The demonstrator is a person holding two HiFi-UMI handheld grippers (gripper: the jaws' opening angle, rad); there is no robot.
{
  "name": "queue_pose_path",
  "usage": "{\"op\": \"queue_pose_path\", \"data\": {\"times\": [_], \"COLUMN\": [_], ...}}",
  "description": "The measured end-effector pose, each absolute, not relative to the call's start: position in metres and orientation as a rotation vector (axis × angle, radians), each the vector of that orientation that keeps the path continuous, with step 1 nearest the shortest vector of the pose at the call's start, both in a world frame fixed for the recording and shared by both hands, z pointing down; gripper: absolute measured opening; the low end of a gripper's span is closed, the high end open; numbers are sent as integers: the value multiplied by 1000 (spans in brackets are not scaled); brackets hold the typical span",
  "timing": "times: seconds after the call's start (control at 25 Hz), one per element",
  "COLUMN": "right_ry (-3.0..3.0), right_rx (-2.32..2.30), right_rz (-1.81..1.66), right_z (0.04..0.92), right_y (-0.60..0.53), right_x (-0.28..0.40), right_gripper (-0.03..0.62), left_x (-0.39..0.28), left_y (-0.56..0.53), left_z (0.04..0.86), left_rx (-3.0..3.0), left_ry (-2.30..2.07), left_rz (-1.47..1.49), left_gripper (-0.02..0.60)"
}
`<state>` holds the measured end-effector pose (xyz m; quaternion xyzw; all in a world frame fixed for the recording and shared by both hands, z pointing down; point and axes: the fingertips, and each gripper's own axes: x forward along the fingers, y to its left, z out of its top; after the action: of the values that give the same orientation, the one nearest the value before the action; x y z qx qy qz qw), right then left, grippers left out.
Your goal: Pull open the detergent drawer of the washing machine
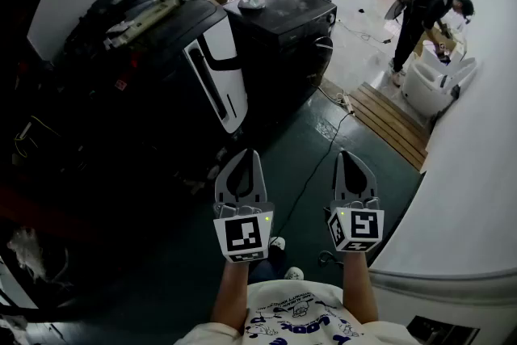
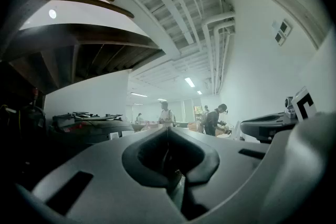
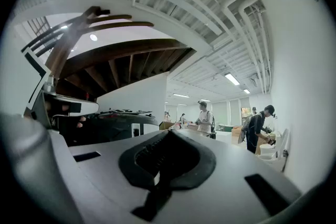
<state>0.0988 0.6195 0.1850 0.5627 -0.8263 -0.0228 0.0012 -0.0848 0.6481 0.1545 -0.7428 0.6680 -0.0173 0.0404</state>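
Dark green flooring (image 1: 323,145) is filling a long white-walled room, with people working at its far end. Two black appliances are standing along the floor's left edge. The nearer black unit (image 1: 137,69) is leaning, carrying a white panel (image 1: 220,85). The boxy one behind it, judged to be the washing machine (image 1: 283,28), is holding cardboard boxes on its top. Its detergent drawer is too dark and too far off to be picked out in any view, so nothing is showing whether it is in or out.

Both tools are hovering over open floor just in front of the person's body, well apart from either appliance. The left gripper (image 1: 249,153) is pointing level with its jaws pressed together on nothing. The right gripper (image 1: 347,155) is matching it, also clenched and empty. Holding them side by side and aimed toward the machines is looking like a ready stance. The approach to the drawer is not yet made.
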Motion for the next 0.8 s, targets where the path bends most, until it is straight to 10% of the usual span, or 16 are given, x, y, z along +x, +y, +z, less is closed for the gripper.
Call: {"op": "queue_pose_path", "data": {"times": [0.8], "right_ry": [-2584], "right_rx": [1766], "right_rz": [-36], "right_z": [197], "right_y": [559], "right_x": [73], "right_gripper": [28], "left_x": [-108], "left_y": [581], "left_z": [163], "left_rx": [-2309], "left_ry": [2027], "left_rz": [-55], "left_gripper": [14]}}
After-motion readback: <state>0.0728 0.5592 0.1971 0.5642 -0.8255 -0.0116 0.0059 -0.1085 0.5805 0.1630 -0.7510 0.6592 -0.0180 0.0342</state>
